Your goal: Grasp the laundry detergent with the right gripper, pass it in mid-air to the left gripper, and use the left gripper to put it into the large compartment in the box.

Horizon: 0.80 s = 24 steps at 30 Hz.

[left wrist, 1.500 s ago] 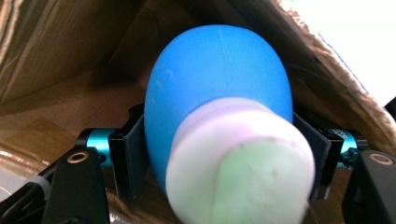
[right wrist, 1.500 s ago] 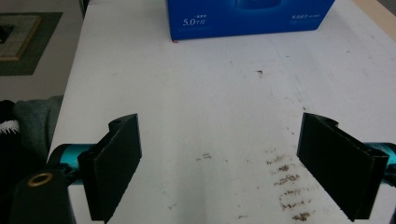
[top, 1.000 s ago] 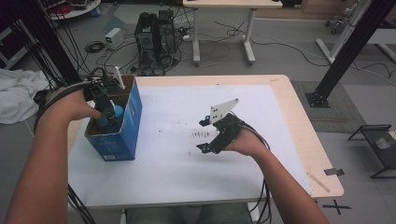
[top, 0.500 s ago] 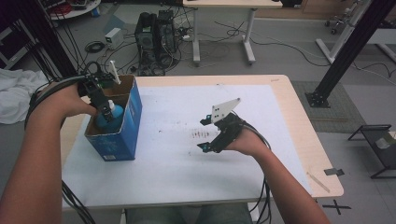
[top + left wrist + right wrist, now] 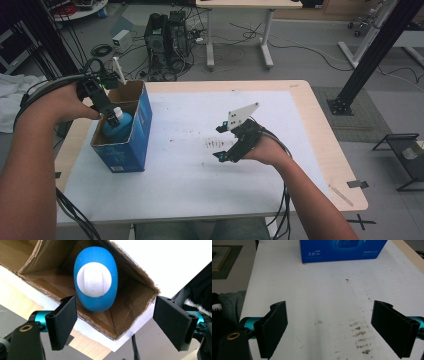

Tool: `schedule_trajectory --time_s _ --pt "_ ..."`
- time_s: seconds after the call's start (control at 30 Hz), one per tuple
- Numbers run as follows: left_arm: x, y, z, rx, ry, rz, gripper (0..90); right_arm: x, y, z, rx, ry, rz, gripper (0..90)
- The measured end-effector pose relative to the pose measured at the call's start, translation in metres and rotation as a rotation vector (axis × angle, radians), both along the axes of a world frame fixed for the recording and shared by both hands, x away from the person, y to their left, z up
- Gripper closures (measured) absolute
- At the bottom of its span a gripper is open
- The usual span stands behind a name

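An open blue cardboard box (image 5: 137,140) stands at the table's left. Inside it stands a blue bottle (image 5: 121,124) with a white cap. My left gripper (image 5: 113,118) hangs over the box's mouth, pointing down. In the left gripper view the bottle (image 5: 96,285) sits below in the box (image 5: 50,282), beyond the left gripper (image 5: 116,323). Its jaws have just been opening, and the pads stand clear of the bottle. My right gripper (image 5: 219,142) rests on the table's middle, open with nothing between its fingers; the right gripper view (image 5: 329,327) looks across the table at the box (image 5: 342,250).
The white table top (image 5: 200,190) carries dark smudges (image 5: 215,145) near the right gripper. Beyond the table's far edge are a computer tower (image 5: 167,30), cables and another table's legs. A black post (image 5: 370,55) rises at the right.
My left gripper has risen from inside the box and its jaws have widened off the bottle, which stays in the box. The right hand has not moved.
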<state>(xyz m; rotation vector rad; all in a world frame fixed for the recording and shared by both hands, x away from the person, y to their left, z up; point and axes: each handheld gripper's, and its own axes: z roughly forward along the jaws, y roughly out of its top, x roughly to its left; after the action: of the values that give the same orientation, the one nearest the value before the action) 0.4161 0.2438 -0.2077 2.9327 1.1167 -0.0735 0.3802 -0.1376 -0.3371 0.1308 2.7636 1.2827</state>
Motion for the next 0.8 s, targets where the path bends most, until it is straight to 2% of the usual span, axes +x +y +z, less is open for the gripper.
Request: schedule_trajectory --time_s 0.03,0.07,0.1,0.13,0.17,0.2,0.23,0.27,0.3,0.43,0.57,0.8 --pt "-0.001 0.0 0.001 -0.012 -0.004 0.008 19.4 0.0 0.0 0.0 0.0 0.0 0.0 12.9" --pt "-0.001 0.0 0.004 -0.006 0.006 -0.009 19.4 0.0 0.0 0.001 -0.002 0.002 0.002 12.9" --pt "-0.002 -0.001 0.004 -0.017 -0.001 0.003 19.3 0.001 0.0 0.002 -0.003 -0.004 0.006 12.9" --pt "-0.001 -0.001 0.006 -0.012 0.006 -0.01 19.3 0.001 0.0 0.003 0.001 -0.013 0.003 12.9" --pt "-0.003 -0.002 0.006 -0.031 -0.005 0.015 18.7 0.001 -0.001 0.003 -0.001 -0.009 0.004 12.9" --pt "-0.002 -0.002 0.009 -0.021 -0.002 -0.002 17.3 0.001 -0.002 0.004 -0.001 -0.009 -0.003 13.0" --pt "-0.003 -0.003 0.009 -0.03 -0.011 0.009 17.3 0.001 -0.002 0.004 -0.002 -0.01 -0.003 13.0" --pt "-0.003 -0.003 0.011 -0.021 0.003 -0.01 17.3 0.001 -0.002 0.004 -0.002 -0.01 -0.003 13.0" --pt "-0.004 -0.004 0.012 -0.029 -0.008 0.001 17.3 0.001 -0.003 0.005 -0.006 -0.011 -0.001 13.0" --pt "-0.005 -0.009 0.022 -0.041 -0.018 -0.027 16.4 0.002 -0.005 0.009 -0.017 -0.02 -0.004 13.0" --pt "-0.006 -0.013 0.025 -0.056 -0.018 -0.029 13.5 0.002 -0.006 0.012 -0.022 -0.02 -0.007 13.0" --pt "-0.008 -0.033 0.027 -0.061 -0.011 -0.136 6.5 0.002 -0.011 0.015 -0.039 -0.017 -0.016 13.0"
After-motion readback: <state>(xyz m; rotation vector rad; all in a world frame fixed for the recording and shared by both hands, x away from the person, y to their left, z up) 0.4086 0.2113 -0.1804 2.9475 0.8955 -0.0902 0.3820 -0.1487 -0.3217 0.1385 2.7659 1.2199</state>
